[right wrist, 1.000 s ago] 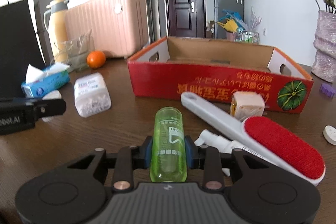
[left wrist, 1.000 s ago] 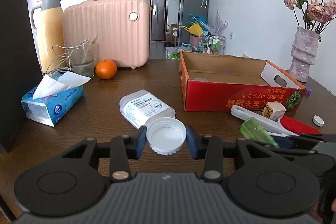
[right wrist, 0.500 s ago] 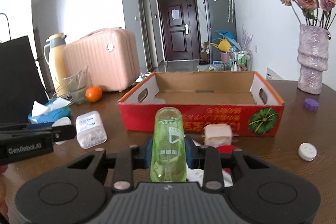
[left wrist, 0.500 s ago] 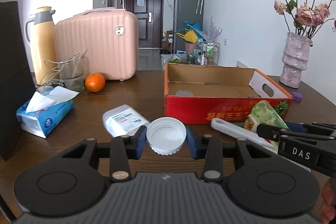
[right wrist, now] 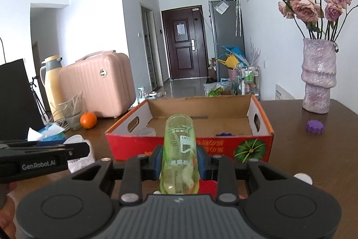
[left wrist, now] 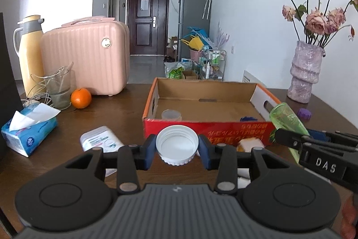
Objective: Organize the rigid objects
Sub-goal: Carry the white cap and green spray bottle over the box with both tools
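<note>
My left gripper (left wrist: 177, 147) is shut on a white screw cap (left wrist: 177, 144) and holds it above the table, just in front of the red cardboard box (left wrist: 208, 129). My right gripper (right wrist: 180, 161) is shut on a clear green bottle (right wrist: 180, 149), which also shows in the left wrist view (left wrist: 285, 120), and holds it raised before the same box (right wrist: 188, 145). Inside the box lie a clear cup (left wrist: 171, 115) and a small blue thing (left wrist: 248, 119). A white container (left wrist: 100, 141) lies on the table left of the box.
A pink case (left wrist: 87, 55), yellow thermos (left wrist: 29, 53), glass (left wrist: 59, 89), orange (left wrist: 81, 98) and tissue pack (left wrist: 29, 129) stand at the left. A vase of roses (left wrist: 304, 75) and a purple cap (left wrist: 304, 114) are at the right. A white cap (right wrist: 302, 178) lies right of the gripper.
Both grippers have risen with their objects, and the box's inside has come into view. The lint brush on the table has dropped almost out of sight below the grippers.
</note>
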Motion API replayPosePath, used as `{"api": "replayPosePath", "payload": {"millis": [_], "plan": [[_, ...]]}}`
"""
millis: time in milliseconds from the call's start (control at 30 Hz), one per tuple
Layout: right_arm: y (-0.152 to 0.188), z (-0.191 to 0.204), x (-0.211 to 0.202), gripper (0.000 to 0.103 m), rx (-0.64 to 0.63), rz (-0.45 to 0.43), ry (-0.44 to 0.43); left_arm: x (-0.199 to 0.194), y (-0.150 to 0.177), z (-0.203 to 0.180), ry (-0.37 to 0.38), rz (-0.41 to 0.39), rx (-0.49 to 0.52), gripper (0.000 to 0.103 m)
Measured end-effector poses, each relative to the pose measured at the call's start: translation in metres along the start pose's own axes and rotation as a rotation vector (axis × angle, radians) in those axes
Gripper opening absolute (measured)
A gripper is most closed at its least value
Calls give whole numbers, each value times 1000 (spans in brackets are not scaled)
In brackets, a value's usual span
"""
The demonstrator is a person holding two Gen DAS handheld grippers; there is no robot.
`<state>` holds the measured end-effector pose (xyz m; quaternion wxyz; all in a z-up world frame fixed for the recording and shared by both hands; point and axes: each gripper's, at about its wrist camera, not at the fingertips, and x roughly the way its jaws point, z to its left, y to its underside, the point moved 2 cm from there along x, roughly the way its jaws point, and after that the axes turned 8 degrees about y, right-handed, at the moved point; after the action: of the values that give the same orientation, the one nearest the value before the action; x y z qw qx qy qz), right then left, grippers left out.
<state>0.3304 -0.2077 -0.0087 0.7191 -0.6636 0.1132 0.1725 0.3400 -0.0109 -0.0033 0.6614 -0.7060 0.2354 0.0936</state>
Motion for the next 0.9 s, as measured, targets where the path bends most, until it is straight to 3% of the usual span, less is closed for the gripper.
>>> {"api": "replayPosePath", "payload": {"millis": [367, 900], "plan": [[-11, -14, 18, 30, -6, -7, 10, 25, -18, -21, 11, -24, -12, 41], [-34, -28, 59, 30, 26, 5, 33, 70, -42, -13, 14, -28, -59, 41]]}}
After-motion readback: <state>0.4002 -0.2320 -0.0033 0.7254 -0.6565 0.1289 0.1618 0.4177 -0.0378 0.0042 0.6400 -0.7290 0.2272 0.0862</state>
